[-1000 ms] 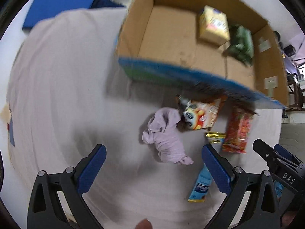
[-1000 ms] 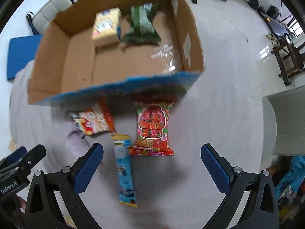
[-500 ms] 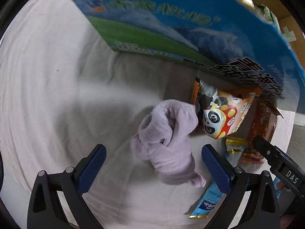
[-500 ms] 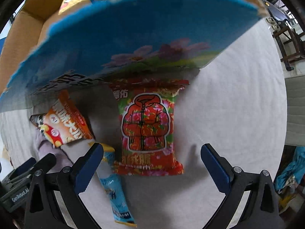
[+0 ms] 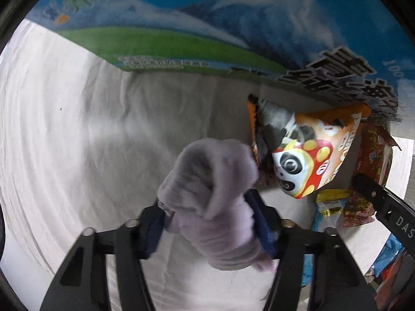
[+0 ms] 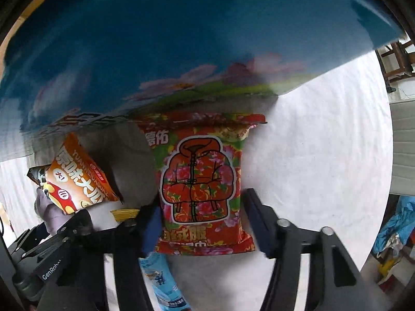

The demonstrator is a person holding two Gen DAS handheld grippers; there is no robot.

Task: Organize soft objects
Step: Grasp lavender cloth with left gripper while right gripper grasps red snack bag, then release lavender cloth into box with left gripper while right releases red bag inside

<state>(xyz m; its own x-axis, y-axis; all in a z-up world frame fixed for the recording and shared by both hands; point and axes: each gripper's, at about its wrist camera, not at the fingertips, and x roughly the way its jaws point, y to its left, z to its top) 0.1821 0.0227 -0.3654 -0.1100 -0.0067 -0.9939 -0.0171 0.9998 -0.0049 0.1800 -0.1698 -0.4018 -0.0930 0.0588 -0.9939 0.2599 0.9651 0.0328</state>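
My left gripper (image 5: 207, 223) is shut on a crumpled lilac cloth (image 5: 215, 194) that lies on the white sheet. My right gripper (image 6: 201, 223) is shut on the lower part of a red flowered snack bag (image 6: 201, 181) with a jacket picture. An orange panda snack bag (image 5: 308, 155) lies just right of the cloth and also shows in the right wrist view (image 6: 77, 181). A blue sachet (image 6: 160, 280) lies under my right gripper's left finger. The blue printed cardboard box wall (image 5: 233, 26) stands right behind everything and fills the top of the right wrist view (image 6: 181, 39).
The white sheet (image 5: 64, 142) stretches to the left of the cloth and to the right of the red bag (image 6: 324, 155). The other gripper's black body (image 5: 384, 207) sits at the right edge. A wooden chair (image 6: 396, 59) stands beyond the table.
Both grippers have moved down and forward towards the box. The left one has closed on the lilac cloth, the right one on the red snack bag.
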